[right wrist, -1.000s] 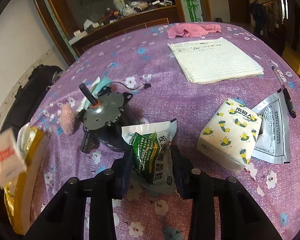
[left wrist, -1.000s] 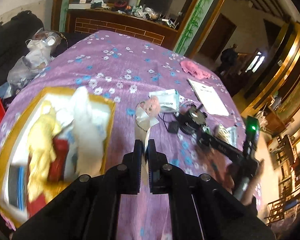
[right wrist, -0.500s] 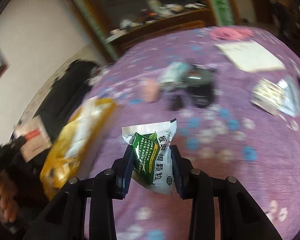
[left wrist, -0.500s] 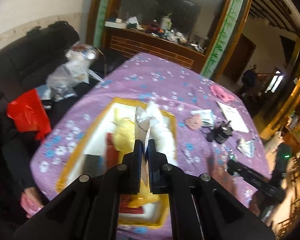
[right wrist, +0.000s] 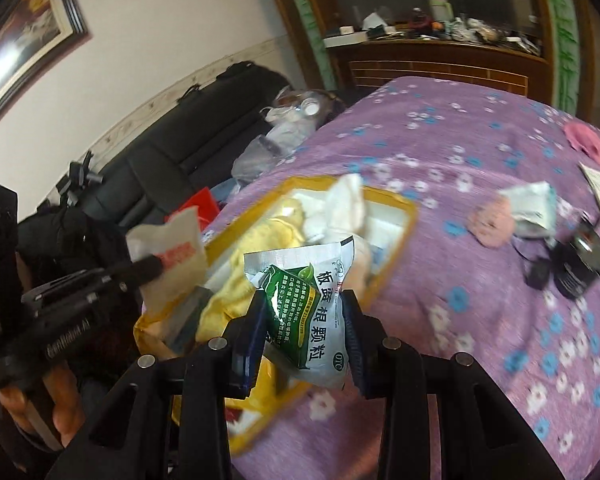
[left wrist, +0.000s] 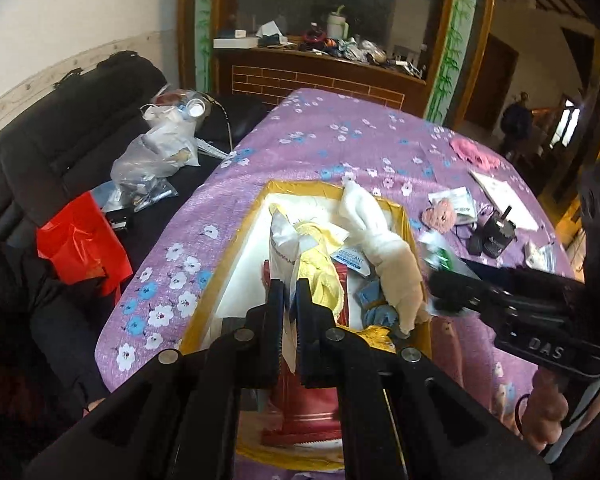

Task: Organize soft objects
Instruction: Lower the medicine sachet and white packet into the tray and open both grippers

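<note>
both grippers are clamped on packets above the yellow-rimmed box. left gripper has its jaws pinched nearly together on a thin white sachet, which stands upright out of the fingers over the middle of the box; in the right wrist view the same sachet shows a red printed band and hangs at the near left edge of the box. right gripper has its jaws set wider, gripping a green and white granule packet by its sides, the packet tilted and held over the near corner of the box; in the left wrist view that gripper reaches in from the right, its packet blurred beside the box's right wall.

inside the box lie a yellow soft toy, a white and beige plush, a red pouch, a small white desiccant packet and something blue.

on the purple flowered tablecloth, right of the box, sit a pink knitted piece, a white and teal packet, a small black motor, a sheet of paper and a pink cloth farther back. a black sofa beside the table carries a clear plastic bag and a red bag.
</note>
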Demonstrator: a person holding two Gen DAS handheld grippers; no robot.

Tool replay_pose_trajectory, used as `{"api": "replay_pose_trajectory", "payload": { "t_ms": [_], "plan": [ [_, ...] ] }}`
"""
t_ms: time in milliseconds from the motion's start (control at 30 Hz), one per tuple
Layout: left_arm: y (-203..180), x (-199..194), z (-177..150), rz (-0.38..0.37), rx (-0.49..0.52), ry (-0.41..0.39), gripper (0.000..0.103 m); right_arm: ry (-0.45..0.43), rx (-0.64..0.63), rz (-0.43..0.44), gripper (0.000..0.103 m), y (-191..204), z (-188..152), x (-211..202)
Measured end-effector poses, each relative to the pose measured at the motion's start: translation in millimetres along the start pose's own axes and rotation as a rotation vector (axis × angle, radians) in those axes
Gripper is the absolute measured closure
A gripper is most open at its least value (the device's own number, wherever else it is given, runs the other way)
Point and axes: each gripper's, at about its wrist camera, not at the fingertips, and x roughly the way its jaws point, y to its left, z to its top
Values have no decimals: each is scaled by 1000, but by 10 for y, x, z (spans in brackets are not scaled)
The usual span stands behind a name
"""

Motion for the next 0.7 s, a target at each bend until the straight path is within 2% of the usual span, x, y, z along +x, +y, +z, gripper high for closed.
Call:
{"api": "replay_pose_trajectory", "payload": {
  "t_ms": [133,300,433,533,600,700],
  "plan": [
    [-105,117,-33,11,86,33,99,27,-19,-6,68,92,193,376],
    [-186,166,-60,43,166,13,99,55,-45,-36,68,200,371,768],
    [-182,243,-92,-34,174,29,99,67,-73,-58,68,299,379,953],
    [-242,374,-116,-54,203,100,96,80,-61,-29,66,291,347,1044],
    [-221,380,-97,-92,184,108,95,87,-47,-25,63,256,328,1105],
    [-78,351,-58,-176,113,122,86,73,-11,0,59,191,326,1085]
  ]
}}
